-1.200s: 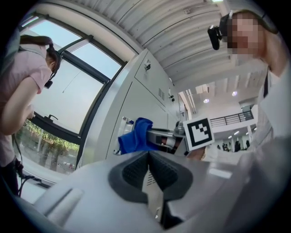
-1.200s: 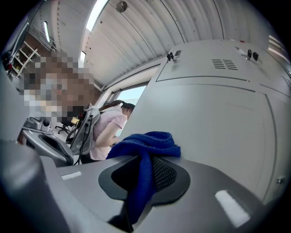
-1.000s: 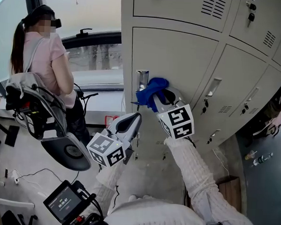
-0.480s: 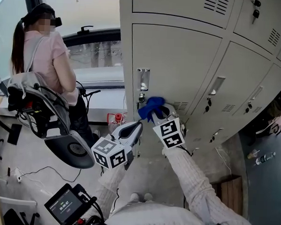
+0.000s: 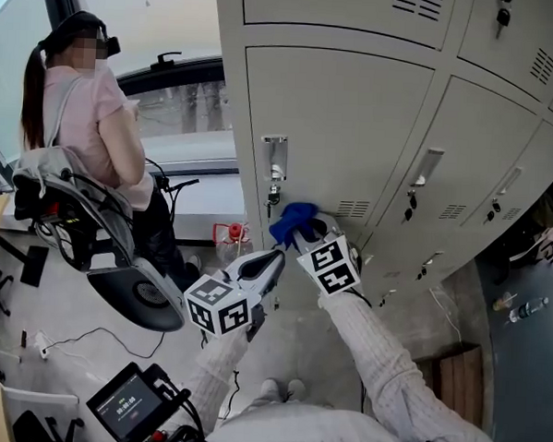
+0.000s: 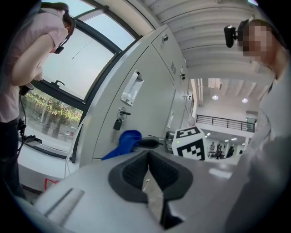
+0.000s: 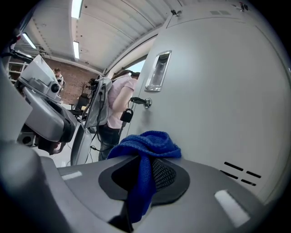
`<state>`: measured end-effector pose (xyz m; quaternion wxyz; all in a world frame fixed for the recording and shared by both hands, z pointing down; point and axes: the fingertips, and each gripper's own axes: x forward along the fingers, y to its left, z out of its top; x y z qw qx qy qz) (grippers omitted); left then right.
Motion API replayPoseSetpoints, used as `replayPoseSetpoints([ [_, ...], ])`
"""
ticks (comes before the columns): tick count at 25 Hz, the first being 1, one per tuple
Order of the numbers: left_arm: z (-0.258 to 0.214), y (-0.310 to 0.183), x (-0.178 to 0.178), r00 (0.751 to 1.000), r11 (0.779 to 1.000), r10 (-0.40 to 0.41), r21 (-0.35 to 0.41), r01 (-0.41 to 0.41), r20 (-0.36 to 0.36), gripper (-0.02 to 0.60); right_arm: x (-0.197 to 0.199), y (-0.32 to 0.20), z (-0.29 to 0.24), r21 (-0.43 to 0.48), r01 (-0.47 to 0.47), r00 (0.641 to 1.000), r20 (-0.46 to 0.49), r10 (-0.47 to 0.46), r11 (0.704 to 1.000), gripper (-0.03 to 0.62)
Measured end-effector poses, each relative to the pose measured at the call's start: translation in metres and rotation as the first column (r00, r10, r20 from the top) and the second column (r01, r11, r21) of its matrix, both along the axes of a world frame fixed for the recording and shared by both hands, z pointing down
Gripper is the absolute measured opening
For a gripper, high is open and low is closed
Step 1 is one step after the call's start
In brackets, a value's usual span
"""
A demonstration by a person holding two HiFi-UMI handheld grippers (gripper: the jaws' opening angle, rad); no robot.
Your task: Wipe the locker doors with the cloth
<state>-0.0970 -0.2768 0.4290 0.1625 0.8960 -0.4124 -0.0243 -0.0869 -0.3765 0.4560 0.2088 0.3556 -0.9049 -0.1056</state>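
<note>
- Head view: a bank of grey lockers [image 5: 356, 118] stands on a pale floor [image 5: 325, 347]. Far left of both tongs, a person [image 5: 88, 113] in a pink top stands by a window [image 5: 185, 109], next to a chair [image 5: 129, 291].
- The right tongs [image 5: 300, 230] reach forward to the low part of one locker door, below its handle [image 5: 274, 157] and left of the vent slots [image 5: 353, 208]. A blue cloth [image 5: 293, 218] sits bunched at their tip, either touching the metal or just off it; I cannot tell which.
- The left tongs [image 5: 273, 260] hang just left of and below the right ones, short of the lockers.
- Left gripper view: the left jaws are pressed together with nothing between them. The cloth shows ahead and slightly left, with a thin tail trailing down and left along the door.
- Right gripper view: the right jaws pinch the cloth. Its long axis runs along the tongs. A narrow strip lies back between the jaws, and the thick folded end points forward past the tips toward the door. A small black tag [image 7: 126, 115] hangs from the lock, up and left of the tips.
</note>
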Motion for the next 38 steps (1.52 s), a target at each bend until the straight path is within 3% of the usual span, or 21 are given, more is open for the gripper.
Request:
replayPoseSetpoints([
  [7, -0.009, -0.004, 0.011, 1.000, 1.000, 0.015, 0.021, -0.015, 0.004, 0.000, 0.000, -0.001, 0.003, -0.045, 0.013, 1.000, 0.003, -0.013, 0.999, 0.058],
  [10, -0.024, -0.006, 0.009, 0.999, 0.997, -0.026, 0.078, 0.030, -0.043, 0.000, 0.000, 0.011, -0.006, -0.098, 0.097, 0.994, 0.051, -0.092, 0.990, 0.058],
  [12, -0.035, -0.007, 0.004, 0.996, 0.992, -0.056, 0.110, 0.064, -0.070, 0.000, 0.003, 0.020, -0.021, -0.083, 0.138, 0.989, 0.072, -0.132, 0.987, 0.058],
  [17, -0.064, -0.013, 0.007, 0.995, 0.984, -0.039, 0.170, 0.053, -0.087, 0.000, 0.023, 0.028, -0.080, 0.046, 0.125, 0.991, 0.043, -0.127, 0.991, 0.058],
  [22, -0.103, -0.023, 0.017, 0.996, 0.965, -0.002, 0.260, 0.024, -0.085, 0.000, 0.036, 0.032, -0.156, 0.198, 0.100, 0.993, 0.040, -0.110, 0.975, 0.058],
  [28, -0.144, -0.030, 0.033, 0.996, 0.937, 0.048, 0.348, -0.017, -0.080, 0.000, 0.052, 0.021, -0.247, 0.400, 0.029, 0.999, 0.002, -0.033, 0.916, 0.061],
  [35, -0.180, -0.037, 0.041, 0.995, 0.916, 0.064, 0.400, -0.029, -0.073, 0.000, 0.056, 0.017, -0.320, 0.516, -0.023, 1.000, 0.020, 0.015, 0.856, 0.061],
  [38, -0.189, -0.037, 0.037, 0.996, 0.908, 0.063, 0.418, -0.030, -0.065, 0.000, 0.062, 0.012, -0.343, 0.550, -0.074, 0.997, 0.069, 0.043, 0.832, 0.063],
])
